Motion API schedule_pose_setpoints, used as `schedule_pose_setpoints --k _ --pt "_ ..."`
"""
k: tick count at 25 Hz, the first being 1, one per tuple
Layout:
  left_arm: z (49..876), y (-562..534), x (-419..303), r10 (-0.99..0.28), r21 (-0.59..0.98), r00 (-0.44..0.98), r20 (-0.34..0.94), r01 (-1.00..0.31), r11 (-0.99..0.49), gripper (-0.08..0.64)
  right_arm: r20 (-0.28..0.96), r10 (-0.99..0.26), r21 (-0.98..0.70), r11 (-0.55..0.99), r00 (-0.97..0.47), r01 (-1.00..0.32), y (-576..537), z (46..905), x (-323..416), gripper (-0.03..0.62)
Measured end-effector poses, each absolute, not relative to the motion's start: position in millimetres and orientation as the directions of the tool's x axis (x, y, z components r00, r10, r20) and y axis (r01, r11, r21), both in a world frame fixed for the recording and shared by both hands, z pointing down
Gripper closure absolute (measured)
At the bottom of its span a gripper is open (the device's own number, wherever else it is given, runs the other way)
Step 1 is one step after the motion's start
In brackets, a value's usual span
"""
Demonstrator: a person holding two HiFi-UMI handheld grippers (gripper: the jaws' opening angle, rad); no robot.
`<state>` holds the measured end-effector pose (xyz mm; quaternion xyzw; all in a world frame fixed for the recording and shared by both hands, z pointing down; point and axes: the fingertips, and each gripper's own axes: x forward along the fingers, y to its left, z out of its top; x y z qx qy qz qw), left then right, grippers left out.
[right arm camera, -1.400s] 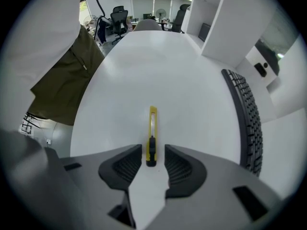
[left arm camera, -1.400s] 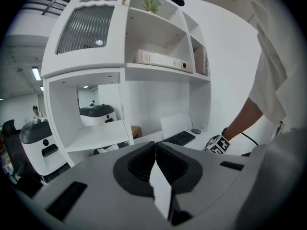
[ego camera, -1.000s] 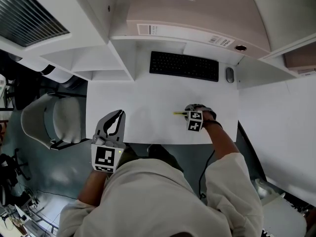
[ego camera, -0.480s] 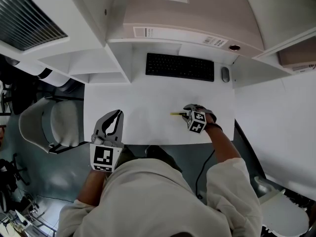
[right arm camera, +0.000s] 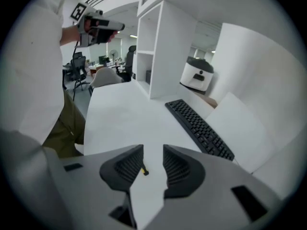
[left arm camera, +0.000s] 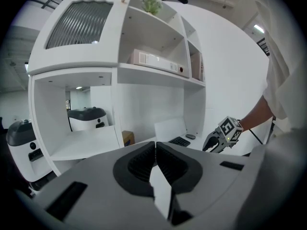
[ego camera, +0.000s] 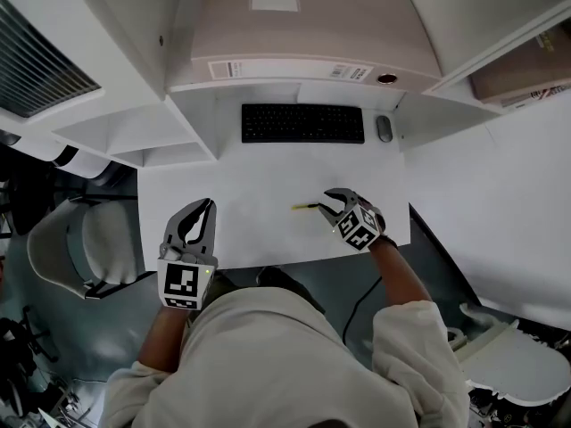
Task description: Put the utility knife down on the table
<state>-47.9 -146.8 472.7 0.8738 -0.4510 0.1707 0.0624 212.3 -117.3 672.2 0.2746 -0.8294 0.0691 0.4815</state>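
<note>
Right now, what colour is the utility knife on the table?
Utility knife: yellow, best in head view.

Slim yellow utility knife [ego camera: 304, 207] flat on white table [ego camera: 241, 185], near its front edge

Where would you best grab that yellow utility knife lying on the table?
Probably mid-handle, coming straight down from above. The utility knife lies flat on the table, long and thin, so the jaws should close across its narrow width rather than along its length.

A cream short-sleeved shirt [ego camera: 285, 355] is worn. The left gripper [ego camera: 207, 205] and right gripper [ego camera: 326, 203] are done in grey, with black ribbed pads [right arm camera: 125, 169] and black-and-white marker cubes [ego camera: 182, 283].
</note>
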Motion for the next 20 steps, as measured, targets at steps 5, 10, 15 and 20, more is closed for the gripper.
schedule_pose_setpoints --k 5,10,15,20 --pt "471 -153 -41 -0.752 -0.038 0.562 0.345 -0.792 -0.609 0.549 0.737 -0.539 0.149 0.717 -0.406 -0.681 -119 621 218 0.474" --pt "468 -159 -35 -0.736 -0.033 0.589 0.335 -0.773 -0.634 0.549 0.629 -0.679 0.155 0.587 -0.379 -0.795 -114 572 224 0.492" --pt "464 -166 -28 -0.721 -0.027 0.611 0.326 -0.757 -0.653 0.549 0.509 -0.801 0.146 0.44 -0.314 -0.886 -106 526 230 0.509" --pt "460 -169 -26 -0.709 -0.024 0.629 0.32 -0.743 -0.669 0.549 0.413 -0.88 0.13 0.312 -0.234 -0.941 -91 493 237 0.522"
